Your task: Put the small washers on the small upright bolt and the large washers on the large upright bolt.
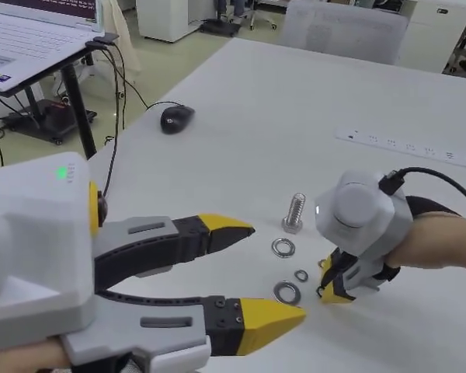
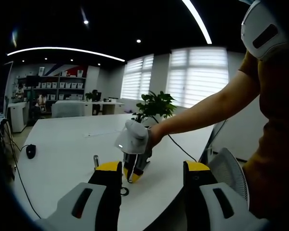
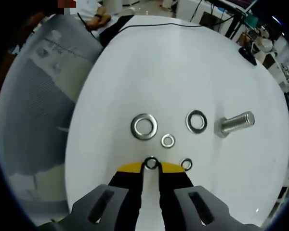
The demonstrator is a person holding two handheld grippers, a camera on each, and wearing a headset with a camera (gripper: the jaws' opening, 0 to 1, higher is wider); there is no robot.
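The right gripper (image 3: 151, 168) looks nipped on the rim of a small washer (image 3: 151, 163) lying flat on the table (image 3: 183, 62), the large bolt (image 3: 236, 123) at 2 o'clock from it — thin, stiff, slick steel, best pinched edge-to-edge — while the left gripper (image 1: 278, 272) hangs wide open.

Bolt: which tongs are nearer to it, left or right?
Right. The right tongs pinch a washer on the table just beside the bolt; the left tongs hang open, farther back.

Office: laptop (image 1: 31, 39), mouse (image 1: 176, 117), mesh chair (image 1: 342, 29), window blinds (image 2: 207, 72).
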